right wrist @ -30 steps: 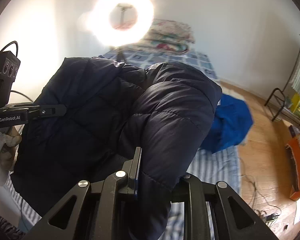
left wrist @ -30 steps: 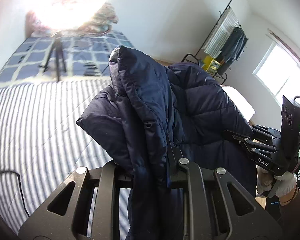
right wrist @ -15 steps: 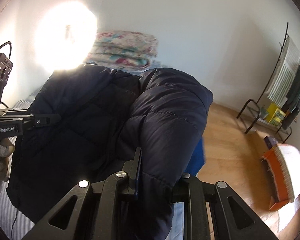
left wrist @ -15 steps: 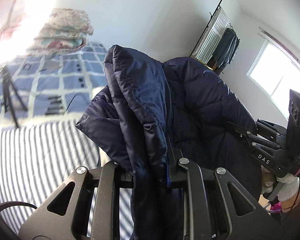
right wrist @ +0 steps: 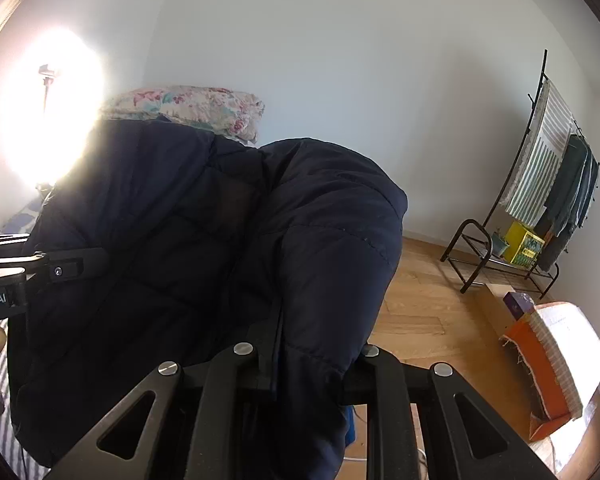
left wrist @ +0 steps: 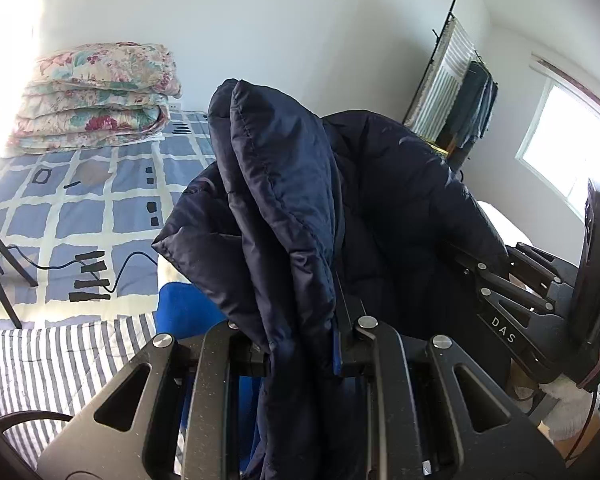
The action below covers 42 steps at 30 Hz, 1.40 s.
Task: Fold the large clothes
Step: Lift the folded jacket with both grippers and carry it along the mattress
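A dark navy puffer jacket (left wrist: pixel 380 208) hangs in the air between both grippers, above the bed. My left gripper (left wrist: pixel 300 344) is shut on a thick fold of its edge. My right gripper (right wrist: pixel 312 352) is shut on another padded part of the jacket (right wrist: pixel 204 240). In the left wrist view the right gripper (left wrist: pixel 472 268) shows at the right, its tips buried in the fabric. In the right wrist view the left gripper (right wrist: pixel 76 268) shows at the left edge against the jacket. The fingertips of both are hidden by cloth.
A bed with a striped sheet (left wrist: pixel 52 364) and a blue checked cover (left wrist: pixel 80 208) lies below. A folded floral quilt (left wrist: pixel 96 92) sits at its head, a blue garment (left wrist: pixel 184 312) under the jacket. A clothes rack (right wrist: pixel 548 184), orange box (right wrist: pixel 552 368) and wood floor (right wrist: pixel 424 304) are at the right.
Both grippers have tilted up and swung right with the jacket. The ring light slid off to the left; the quilt, rack and floor came into view. Both grips unchanged.
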{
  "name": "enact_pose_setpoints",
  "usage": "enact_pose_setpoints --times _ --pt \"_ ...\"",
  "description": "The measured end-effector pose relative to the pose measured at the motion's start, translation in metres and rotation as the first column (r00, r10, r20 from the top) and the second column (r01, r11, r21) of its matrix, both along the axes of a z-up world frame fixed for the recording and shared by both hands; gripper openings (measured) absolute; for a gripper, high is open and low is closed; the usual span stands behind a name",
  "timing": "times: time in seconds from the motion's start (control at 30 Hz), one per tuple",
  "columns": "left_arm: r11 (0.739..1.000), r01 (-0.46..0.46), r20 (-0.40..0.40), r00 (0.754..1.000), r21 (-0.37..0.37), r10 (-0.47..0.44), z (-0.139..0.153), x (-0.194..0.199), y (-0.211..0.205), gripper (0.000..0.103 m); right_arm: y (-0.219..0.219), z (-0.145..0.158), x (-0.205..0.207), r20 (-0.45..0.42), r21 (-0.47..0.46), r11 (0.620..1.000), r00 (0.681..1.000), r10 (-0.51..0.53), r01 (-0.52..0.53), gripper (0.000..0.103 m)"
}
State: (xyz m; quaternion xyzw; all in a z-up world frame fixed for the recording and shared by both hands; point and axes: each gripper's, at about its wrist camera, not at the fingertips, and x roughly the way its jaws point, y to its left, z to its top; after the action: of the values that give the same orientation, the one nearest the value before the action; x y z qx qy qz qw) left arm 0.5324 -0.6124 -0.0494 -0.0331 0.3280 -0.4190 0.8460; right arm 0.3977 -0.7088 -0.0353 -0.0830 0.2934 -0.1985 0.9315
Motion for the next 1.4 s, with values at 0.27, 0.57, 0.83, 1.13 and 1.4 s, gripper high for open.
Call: enact_pose_setpoints --times 0.27,0.57,0.83,1.13,1.4 --pt "0.996 -0.091 -0.088 0.992 0.009 0.091 -0.049 0.035 0.002 0.018 -0.006 -0.034 0.042 -0.049 -0.017 1.0 0.999 0.016 -0.017 0.017" --pt "0.984 -0.112 -0.092 0.988 0.14 0.126 -0.097 0.052 -0.002 0.019 -0.04 -0.079 0.066 -0.17 0.024 0.999 0.985 -0.028 0.033 0.026" --pt "0.98 -0.115 -0.078 0.989 0.161 0.129 -0.098 0.05 -0.008 0.02 -0.074 -0.089 0.048 -0.16 0.123 0.987 0.984 -0.078 0.099 0.038" --pt "0.975 -0.135 -0.065 0.987 0.177 0.148 -0.097 0.042 -0.007 0.02 -0.073 -0.088 0.029 -0.161 0.112 0.986 0.981 -0.105 0.124 0.025" --pt "0.97 -0.135 -0.041 0.988 0.204 0.146 -0.094 0.035 -0.009 0.021 -0.072 -0.089 0.028 -0.169 0.111 0.983 0.977 -0.127 0.147 0.023"
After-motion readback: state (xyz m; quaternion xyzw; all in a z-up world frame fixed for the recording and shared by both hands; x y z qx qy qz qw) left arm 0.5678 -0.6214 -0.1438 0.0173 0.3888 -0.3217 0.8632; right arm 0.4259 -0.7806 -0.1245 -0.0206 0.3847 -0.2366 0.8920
